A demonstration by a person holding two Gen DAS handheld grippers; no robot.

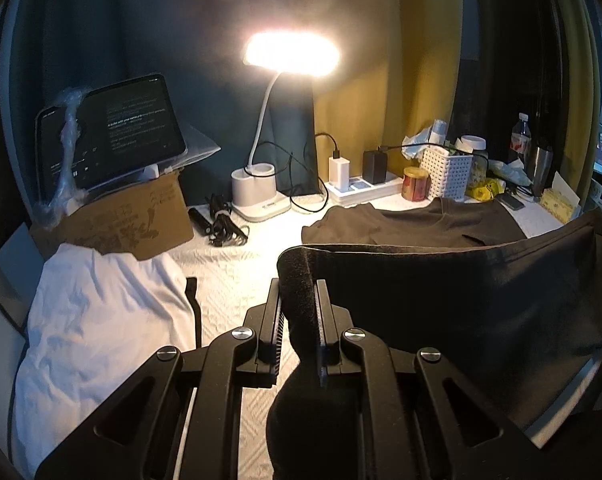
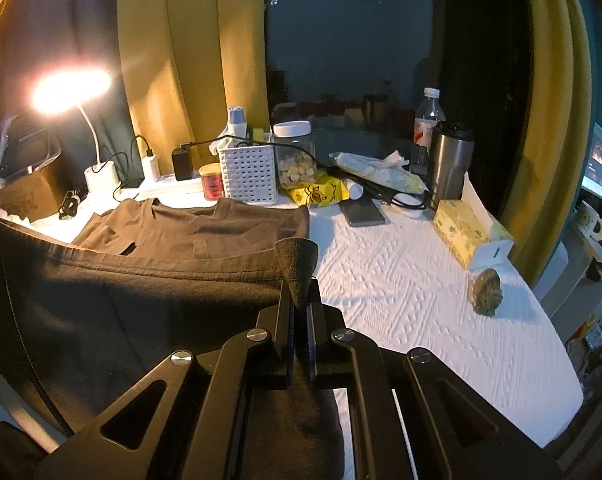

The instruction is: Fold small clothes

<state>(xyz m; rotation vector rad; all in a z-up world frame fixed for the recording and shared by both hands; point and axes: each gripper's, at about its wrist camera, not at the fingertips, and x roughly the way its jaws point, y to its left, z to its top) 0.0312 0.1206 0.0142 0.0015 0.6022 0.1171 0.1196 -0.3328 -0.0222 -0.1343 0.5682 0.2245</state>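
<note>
We take the lamp (image 1: 291,54) at the back of the counter (image 2: 401,280) as our landmark. The shirt (image 2: 205,228), the largest thing, lies on the counter in front of the lamp and to its right, collar toward the back clutter. Its near hem is lifted off the counter and stretched between our two claws, which we judge is done to carry that edge back toward the collar for a fold.

The left claw (image 1: 299,300) is nearly closed, clamped on the hem's left corner, where bunched cloth fills the gap. The right claw (image 2: 301,296) is fully closed on the right corner, and a small tip of cloth stands up above its jaws. Holding both corners keeps the hem taut and level, so the fold should land square.

A white garment (image 1: 97,320) waits in front of the lamp and to its left, probably kept aside for later.

To the lamp's right, a white basket (image 2: 247,176) holds crumpled paper and a cup, with other small items we cannot make out. Just right of the basket, a clear jar (image 2: 295,156) with a white lid is partly filled with pale chunks. The lamp's own base cup (image 1: 253,180) shows nothing inside from here.
</note>
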